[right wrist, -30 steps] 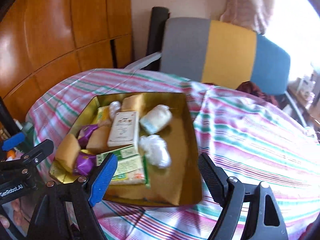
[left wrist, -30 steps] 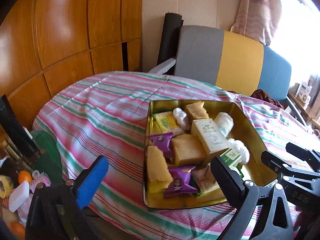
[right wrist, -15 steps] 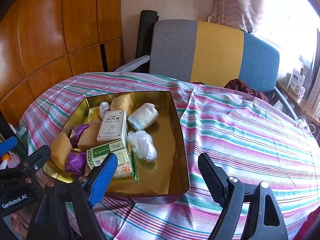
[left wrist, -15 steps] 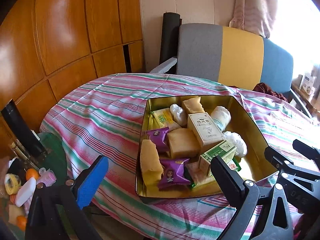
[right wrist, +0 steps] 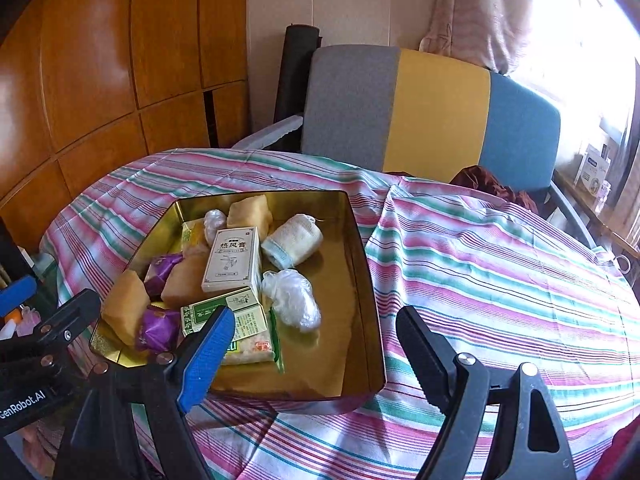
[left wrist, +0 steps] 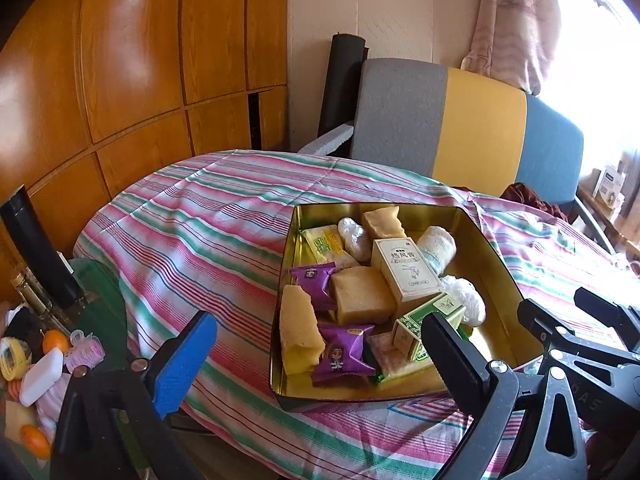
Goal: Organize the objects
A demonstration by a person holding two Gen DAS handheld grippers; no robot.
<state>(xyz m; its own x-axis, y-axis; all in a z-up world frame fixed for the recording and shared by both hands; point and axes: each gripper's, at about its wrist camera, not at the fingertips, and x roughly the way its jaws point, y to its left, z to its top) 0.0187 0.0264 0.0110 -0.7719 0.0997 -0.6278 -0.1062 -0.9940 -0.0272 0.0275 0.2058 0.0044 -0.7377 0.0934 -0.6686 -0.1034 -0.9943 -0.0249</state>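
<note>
Over the striped bench, both claws, left (left wrist: 316, 354) and right (right wrist: 314, 344), hang apart and empty; the gold tin (right wrist: 362, 280) now sits farther off than before.

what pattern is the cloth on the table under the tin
Pink, green and white stripes on the table cloth, seen best in the right wrist view, beneath the gold metal tin.

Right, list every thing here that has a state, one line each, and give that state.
left gripper: open, holding nothing.
right gripper: open, holding nothing.
gold tin: lidless, left part packed, right part bare.
white box: closed, lying flat on other items.
green box: closed, on its side.
purple packets: sealed.
white cloth roll: rolled up, lying down.
</note>
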